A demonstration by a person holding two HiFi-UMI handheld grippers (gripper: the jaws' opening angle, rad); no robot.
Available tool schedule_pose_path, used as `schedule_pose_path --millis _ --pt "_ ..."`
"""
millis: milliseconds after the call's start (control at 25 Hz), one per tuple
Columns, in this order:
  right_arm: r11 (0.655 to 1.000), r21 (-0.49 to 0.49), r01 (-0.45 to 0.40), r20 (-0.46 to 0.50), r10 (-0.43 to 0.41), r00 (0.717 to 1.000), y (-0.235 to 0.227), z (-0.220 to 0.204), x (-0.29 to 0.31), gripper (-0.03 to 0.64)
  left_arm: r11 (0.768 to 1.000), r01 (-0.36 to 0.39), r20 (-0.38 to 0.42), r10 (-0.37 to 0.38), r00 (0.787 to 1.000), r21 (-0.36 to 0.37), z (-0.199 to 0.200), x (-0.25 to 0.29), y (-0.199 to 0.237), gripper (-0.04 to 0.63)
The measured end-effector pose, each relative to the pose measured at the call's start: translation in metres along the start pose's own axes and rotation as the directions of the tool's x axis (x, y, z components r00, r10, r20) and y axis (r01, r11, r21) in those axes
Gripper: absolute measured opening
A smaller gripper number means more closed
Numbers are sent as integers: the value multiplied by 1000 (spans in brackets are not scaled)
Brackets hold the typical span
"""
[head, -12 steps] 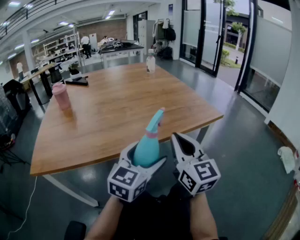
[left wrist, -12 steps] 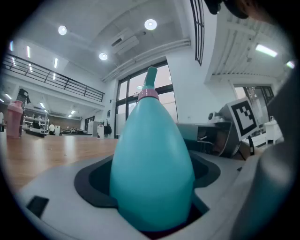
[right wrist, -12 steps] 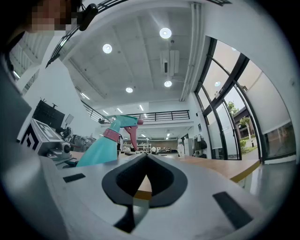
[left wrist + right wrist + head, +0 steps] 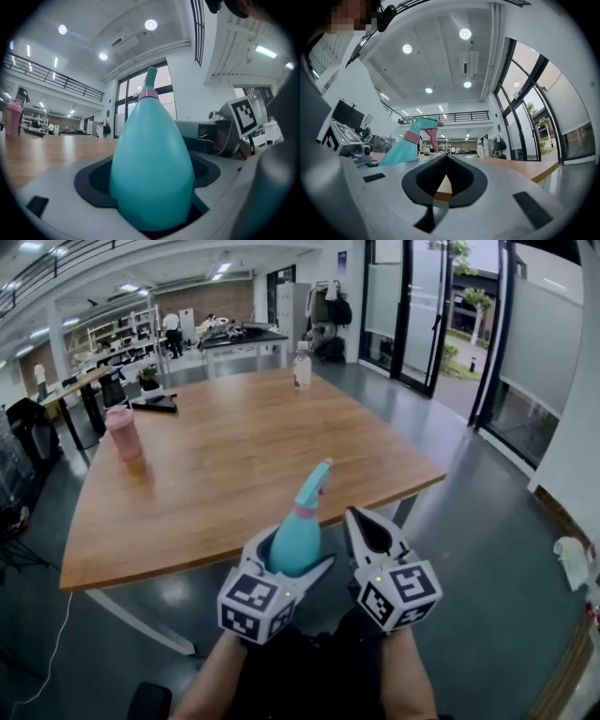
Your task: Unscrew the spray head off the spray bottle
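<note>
A teal spray bottle (image 4: 294,540) with a pink collar (image 4: 305,509) and a teal spray head (image 4: 317,479) stands tilted up and to the right in my left gripper (image 4: 291,557), which is shut on its body. In the left gripper view the bottle (image 4: 152,164) fills the gap between the jaws, with the spray head (image 4: 151,77) on top. My right gripper (image 4: 360,521) is close to the bottle's right side, shut and holding nothing. The right gripper view shows the bottle (image 4: 401,150) and its pink trigger (image 4: 431,138) to the left of the closed jaws (image 4: 446,161).
Both grippers hang in front of the near edge of a wooden table (image 4: 234,446), over the grey floor. On the table stand a pink tumbler (image 4: 122,432) at the left, a clear bottle (image 4: 301,364) at the far end and a flat black thing (image 4: 155,402).
Both grippers and the bottle have drifted very slightly down and to the right. The grip is the same.
</note>
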State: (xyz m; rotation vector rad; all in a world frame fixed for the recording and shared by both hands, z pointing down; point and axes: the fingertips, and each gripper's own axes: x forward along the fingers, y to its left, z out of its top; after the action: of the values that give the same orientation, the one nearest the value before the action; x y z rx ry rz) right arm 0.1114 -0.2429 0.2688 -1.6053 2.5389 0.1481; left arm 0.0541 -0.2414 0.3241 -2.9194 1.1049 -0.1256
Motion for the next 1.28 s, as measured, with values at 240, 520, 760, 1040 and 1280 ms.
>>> schedule_pose_path --millis 240,520,760,1040,1280 --pt "999 -18 -31 13 32 999 8 5 1 9 1000 2 -1 -2 1000 -4 -2 -1 3 439" --pt "985 14 -171 67 169 983 37 24 -4 9 1000 5 2 -5 1000 -8 -4 1 5 439" --pt "954 69 -292 116 283 952 65 42 -12 126 1000 -2 5 2 1000 20 -8 1 4 439" --pt "941 162 -298 59 292 954 67 28 2 161 998 12 37 -15 999 60 -10 4 0 439" --pt "931 156 -330 34 329 944 72 25 -5 144 988 55 52 -63 997 143 -12 5 -17 439"
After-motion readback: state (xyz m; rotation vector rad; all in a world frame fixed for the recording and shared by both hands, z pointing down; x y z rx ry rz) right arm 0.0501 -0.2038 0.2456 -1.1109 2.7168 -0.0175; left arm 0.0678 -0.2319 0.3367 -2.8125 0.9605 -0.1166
